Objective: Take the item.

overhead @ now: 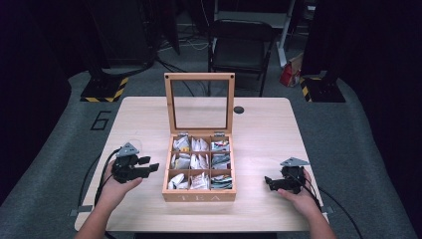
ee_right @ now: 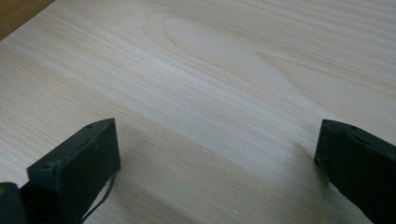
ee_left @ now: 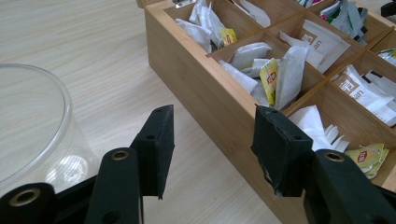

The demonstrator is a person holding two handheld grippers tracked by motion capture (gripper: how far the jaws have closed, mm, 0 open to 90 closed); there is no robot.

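Observation:
A wooden tea box stands open at the middle of the table, its glass-paned lid upright behind it. Its compartments hold several paper tea bags. My left gripper hovers just left of the box, pointing at its side wall. In the left gripper view my left gripper is open with nothing between the jaws, close to the box wall and the tea bags. My right gripper rests to the right of the box; my right gripper stands wide open over bare wood.
A clear round cup sits on the table beside the left gripper. A small black disc lies near the table's far edge. A black chair stands beyond the table.

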